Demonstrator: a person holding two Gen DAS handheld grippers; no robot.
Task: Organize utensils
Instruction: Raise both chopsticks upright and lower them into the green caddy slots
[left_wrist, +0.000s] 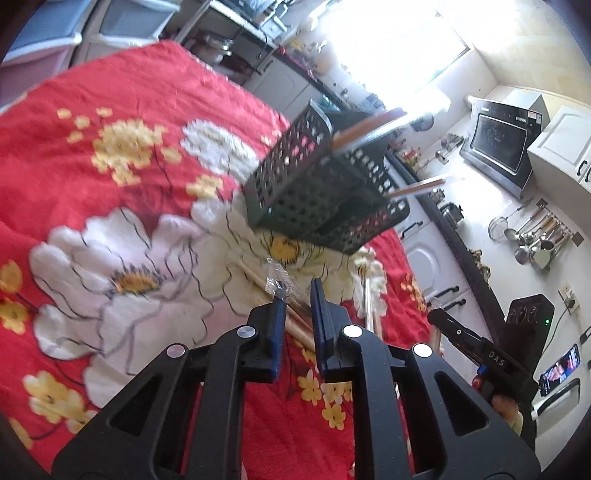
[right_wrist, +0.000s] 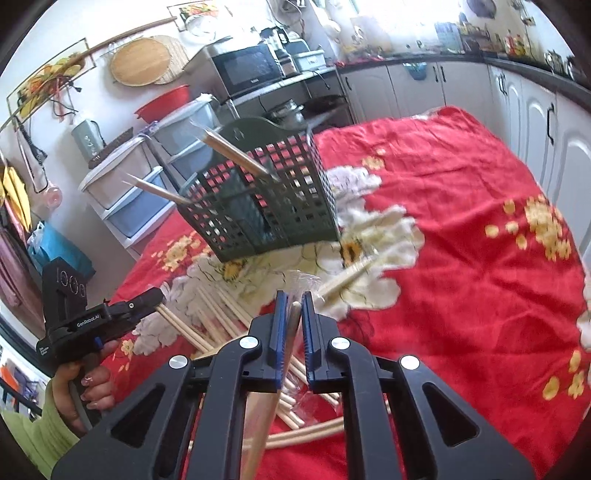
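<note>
The right hand-held gripper (right_wrist: 291, 306) is clenched on a slim utensil in a clear wrapper (right_wrist: 286, 347), which runs lengthwise between its blue pads (right_wrist: 279, 325) and back under the camera; which kind of utensil it is I cannot tell. To do this step well, I judge it should be lifted forward and slightly left, tipped end-down over the caddy's open top, and let go only once the tip is inside a compartment, since the wrapper looks slippery and could slide in the grip. The left hand-held gripper (left_wrist: 297, 299) stands released, its pads parted with nothing pinched, hovering over a wrapped piece (left_wrist: 277, 278) and loose chopsticks (left_wrist: 295, 325) just below its tips. The rest of the loose chopsticks (right_wrist: 218, 317) lie scattered below and left of the right hand-held gripper. Further ahead of both, the dark green perforated caddy (right_wrist: 266, 199) stands on the red flowered cloth (right_wrist: 461, 240) covering the desk, already holding two sticks (right_wrist: 236, 157) that lean out of it toward the left in the right wrist view.
</note>
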